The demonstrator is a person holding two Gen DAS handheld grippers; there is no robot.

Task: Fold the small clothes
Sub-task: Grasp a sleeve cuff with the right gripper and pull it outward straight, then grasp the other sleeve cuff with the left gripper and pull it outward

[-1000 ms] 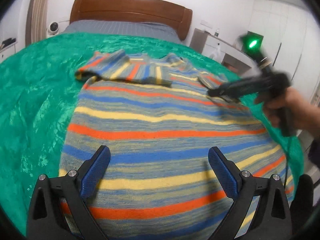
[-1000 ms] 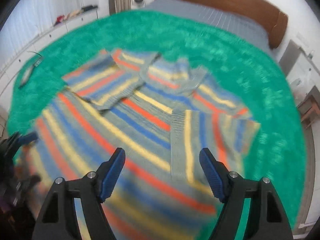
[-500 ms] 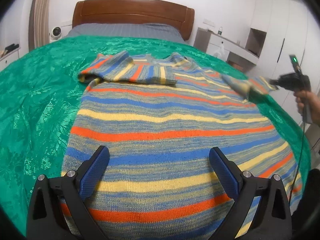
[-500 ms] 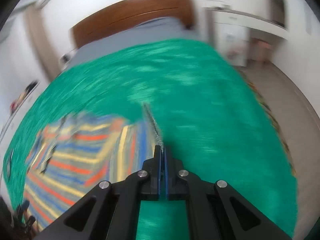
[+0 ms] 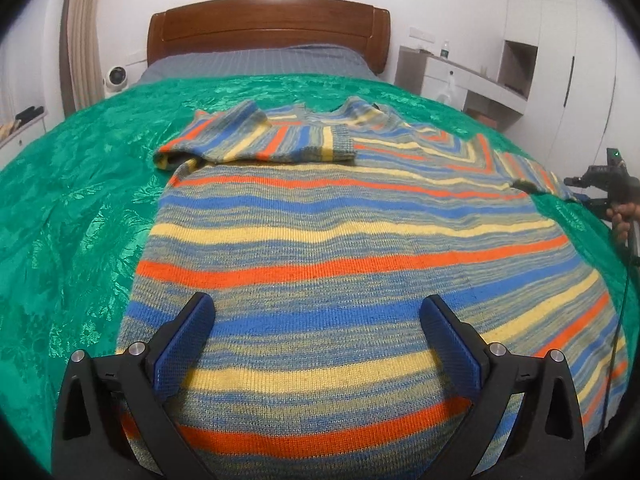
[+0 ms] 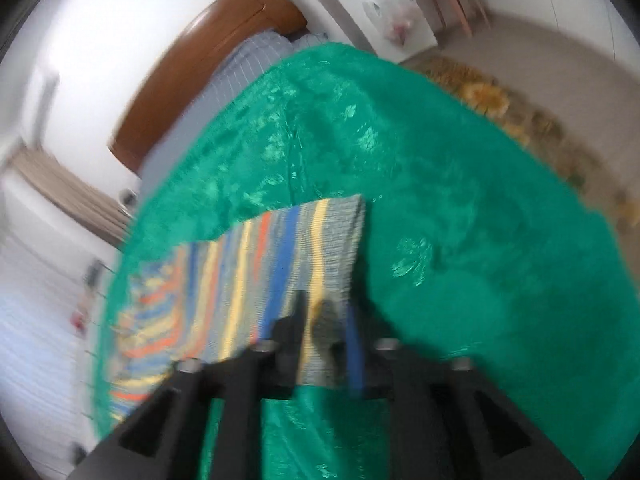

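Presently the left gripper (image 5: 318,330) is held low over the striped sweater (image 5: 340,248), tilted downward, its jaws spread wide and empty. At the bed's right edge the right gripper (image 6: 326,326) is held by a hand (image 5: 623,216), rolled to one side; its jaws have just been opening, with the sleeve cuff (image 6: 340,236) between them. The sweater is spread flat on the green bedspread (image 5: 80,200), below a wooden headboard (image 5: 268,24).

The striped sweater (image 5: 340,240) is coarse, matt ribbed knit; the green bedspread (image 5: 72,208) is glossy satin; at twelve o'clock, polished wooden headboard (image 5: 268,24).
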